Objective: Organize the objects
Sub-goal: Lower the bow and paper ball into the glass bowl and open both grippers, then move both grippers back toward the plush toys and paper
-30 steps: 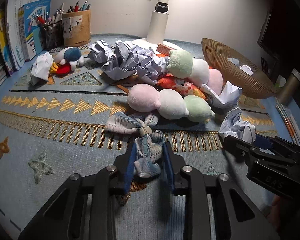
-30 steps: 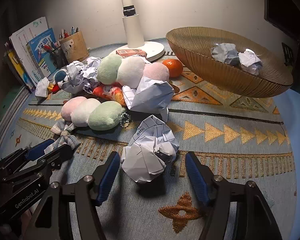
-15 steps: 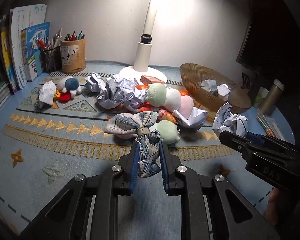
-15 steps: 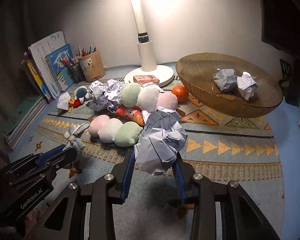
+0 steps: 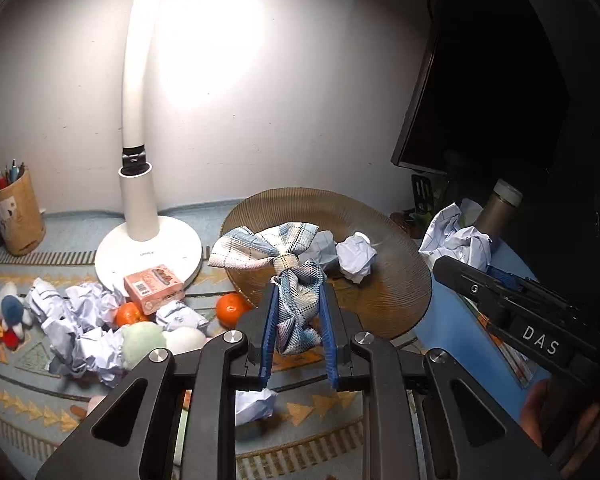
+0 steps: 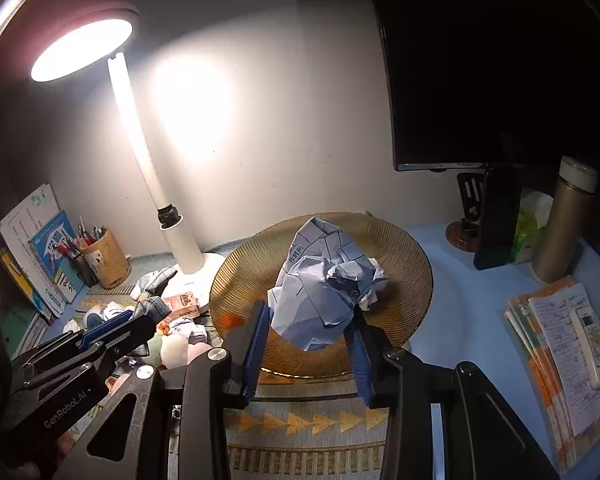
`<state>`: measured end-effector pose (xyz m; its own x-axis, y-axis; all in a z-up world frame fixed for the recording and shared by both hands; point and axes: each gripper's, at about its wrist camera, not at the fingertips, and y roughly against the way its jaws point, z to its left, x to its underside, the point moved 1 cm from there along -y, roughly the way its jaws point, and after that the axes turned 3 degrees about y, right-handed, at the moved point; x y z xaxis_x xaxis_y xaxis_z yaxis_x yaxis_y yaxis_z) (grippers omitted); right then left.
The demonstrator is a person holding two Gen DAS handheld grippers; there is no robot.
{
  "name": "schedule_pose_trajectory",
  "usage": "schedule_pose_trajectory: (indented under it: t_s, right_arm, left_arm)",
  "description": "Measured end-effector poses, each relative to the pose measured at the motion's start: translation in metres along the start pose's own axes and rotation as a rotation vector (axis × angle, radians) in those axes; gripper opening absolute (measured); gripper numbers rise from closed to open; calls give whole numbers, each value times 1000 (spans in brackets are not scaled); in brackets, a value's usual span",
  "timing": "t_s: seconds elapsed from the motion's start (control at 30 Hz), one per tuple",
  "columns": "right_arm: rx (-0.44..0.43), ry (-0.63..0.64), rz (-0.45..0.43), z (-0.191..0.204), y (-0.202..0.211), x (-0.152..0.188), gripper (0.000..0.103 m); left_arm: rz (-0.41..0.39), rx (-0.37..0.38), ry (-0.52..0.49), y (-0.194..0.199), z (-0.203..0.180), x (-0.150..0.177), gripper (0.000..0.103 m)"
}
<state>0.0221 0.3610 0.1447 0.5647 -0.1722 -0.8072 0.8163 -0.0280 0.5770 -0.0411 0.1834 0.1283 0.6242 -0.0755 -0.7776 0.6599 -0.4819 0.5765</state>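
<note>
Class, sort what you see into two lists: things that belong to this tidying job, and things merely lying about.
Job:
- plaid fabric bow, in left gripper
- crumpled lined paper ball, in right gripper
- ribbed amber bowl

Lying about:
- white desk lamp
- beige flask
- cardboard pen holder

The left wrist view looks forward and downward along its own black gripper with blue pads (image 5: 296,316), from above a patterned blue-and-gold woven mat (image 5: 28,396), facing the white wall and the white desk lamp's round base (image 5: 148,252). The right wrist view faces the same wall from further right, close above the ribbed amber glass bowl (image 6: 412,280), taking in the lit lamp head (image 6: 82,50) and a dark monitor (image 6: 500,64). Both views share the bowl, the lamp, a tan cylindrical pen holder (image 5: 16,220) and each other's gripper at the frame edge
</note>
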Motion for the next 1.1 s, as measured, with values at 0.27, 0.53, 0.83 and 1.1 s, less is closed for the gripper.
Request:
schedule_pose_trajectory:
  t_s: [0.27, 0.53, 0.83, 1.1]
  right_arm:
    - [8, -29, 94, -19, -51, 6, 49]
    - [34, -47, 108, -34, -50, 20, 62]
    - [-51, -29, 123, 8, -22, 43, 62]
    - [-159, 41, 101, 82, 7, 57, 62]
  left_arm:
    - [37, 27, -16, -50, -8, -4, 46]
    - [53, 11, 47, -44, 13, 12, 55]
    - [-70, -61, 94, 37, 35, 28, 55]
    - [-133, -220, 164, 125, 89, 44, 69]
